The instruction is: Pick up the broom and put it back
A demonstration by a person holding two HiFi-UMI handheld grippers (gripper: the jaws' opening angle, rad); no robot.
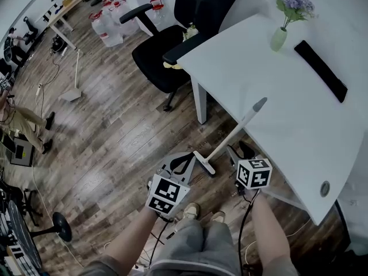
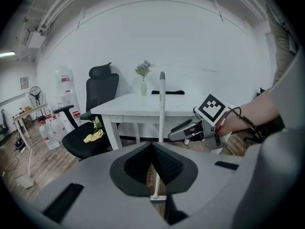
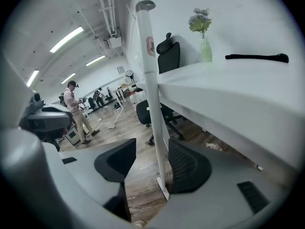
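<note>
The broom point(image 1: 233, 134) has a white handle with a grey tip. It leans against the front edge of the white table point(image 1: 299, 125), its narrow head on the wooden floor. My right gripper point(image 1: 237, 152) stands open just right of the lower handle. In the right gripper view the broom handle point(image 3: 151, 80) rises through the gap of the right gripper point(image 3: 152, 165), near the right pad point(image 3: 188, 166), and no pad presses on it. My left gripper point(image 1: 181, 165) hangs left of the broom head; the left gripper point(image 2: 152, 147) is shut with nothing in it, and the broom point(image 2: 162, 109) stands beyond it.
A black office chair point(image 1: 167, 56) stands at the table's far corner. A vase of flowers point(image 1: 280, 38) and a black bar point(image 1: 321, 71) lie on the table. A person point(image 1: 23, 122) stands at the far left. Water jugs point(image 1: 106, 25) sit beyond the chair.
</note>
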